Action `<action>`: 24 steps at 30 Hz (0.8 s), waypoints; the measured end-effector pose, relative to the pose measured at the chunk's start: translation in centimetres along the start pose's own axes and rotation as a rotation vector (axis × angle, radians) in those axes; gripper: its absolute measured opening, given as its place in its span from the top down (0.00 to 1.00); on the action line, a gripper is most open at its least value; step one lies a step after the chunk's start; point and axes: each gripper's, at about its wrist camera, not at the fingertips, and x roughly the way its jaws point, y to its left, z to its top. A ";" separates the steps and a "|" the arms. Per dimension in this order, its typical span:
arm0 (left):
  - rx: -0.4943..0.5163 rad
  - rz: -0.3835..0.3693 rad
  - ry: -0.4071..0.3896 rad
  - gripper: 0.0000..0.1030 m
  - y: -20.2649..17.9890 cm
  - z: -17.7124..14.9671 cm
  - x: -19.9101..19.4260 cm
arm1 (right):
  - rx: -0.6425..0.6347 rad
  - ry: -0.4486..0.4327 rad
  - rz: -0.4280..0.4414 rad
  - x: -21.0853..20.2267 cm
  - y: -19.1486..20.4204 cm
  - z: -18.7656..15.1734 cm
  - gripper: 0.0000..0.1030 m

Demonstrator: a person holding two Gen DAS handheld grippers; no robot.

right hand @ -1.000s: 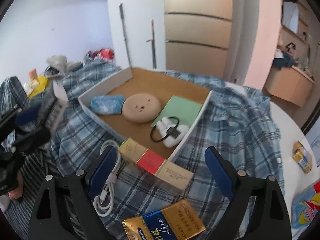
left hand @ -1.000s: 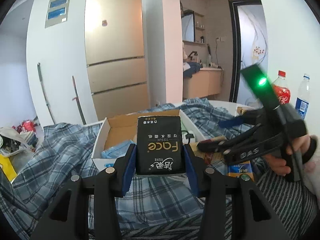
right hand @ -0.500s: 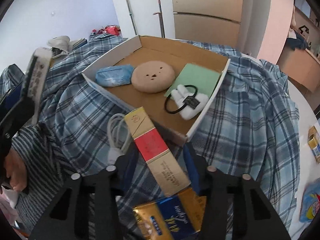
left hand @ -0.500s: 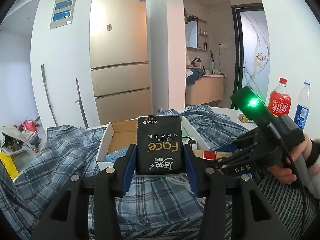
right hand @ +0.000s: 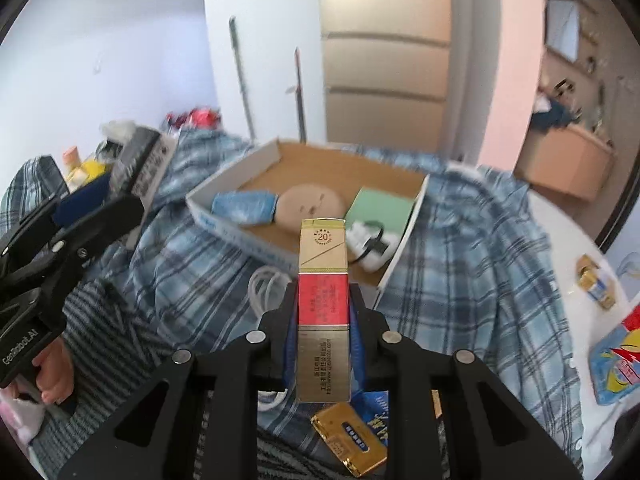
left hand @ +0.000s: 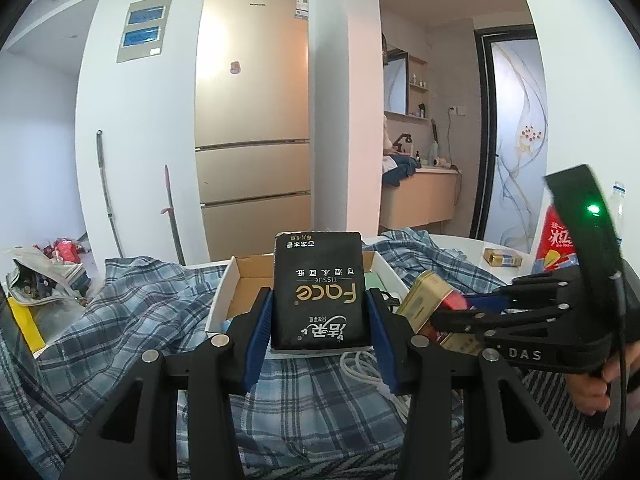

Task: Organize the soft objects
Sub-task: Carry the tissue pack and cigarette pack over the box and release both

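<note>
The black tissue pack (left hand: 319, 292), a soft plastic-wrapped brick printed "Face TISSUE" in gold with its lettering upside down, stands upright between the blue pads of the left gripper (left hand: 319, 330), which is clamped on its two sides and holds it in front of the cardboard box (right hand: 234, 229). That shallow white-walled box lies on a blue plaid cloth (right hand: 472, 264) and holds a blue soft packet (right hand: 245, 207) at its left end, a round tan cushion (right hand: 310, 208) beside that, a green flat pad (right hand: 378, 210) further right, and a white item with a black loop (right hand: 370, 246) against the near right wall. On the near side of the box the right gripper (right hand: 323, 320) is closing its jaws on a long gold-and-red cigarette carton (right hand: 323, 304), which sticks up between the pads and hides part of the box's front wall. A coiled white cable (right hand: 266, 286) lies on the cloth just in front of the box, left of the carton. Below the carton, nearer than the box, sits a gold-and-blue pack (right hand: 352, 438). Right of the box, off the cloth, a small gold pack (right hand: 596, 282) rests on the white tabletop (right hand: 560, 224), and a red-labelled soda bottle (left hand: 558, 240) stands further out.
</note>
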 end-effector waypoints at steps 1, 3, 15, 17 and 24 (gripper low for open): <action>-0.003 0.001 -0.012 0.53 0.0 0.0 -0.2 | 0.003 -0.033 -0.005 -0.4 0.1 -0.1 0.79; -0.003 0.004 -0.030 0.53 0.1 0.1 -0.6 | -0.001 -0.088 -0.023 -1.1 0.4 -0.2 0.79; 0.008 0.011 -0.111 0.53 -0.1 1.7 -2.5 | 0.034 -0.177 -0.023 -3.3 0.2 1.7 0.79; 0.010 0.033 -0.129 0.53 -0.2 2.6 -2.7 | 0.028 -0.201 -0.017 -3.8 0.3 2.6 0.79; 0.047 0.047 -0.153 0.53 -0.8 7.2 -1.5 | 0.077 -0.287 -0.039 -4.7 -0.1 7.6 0.79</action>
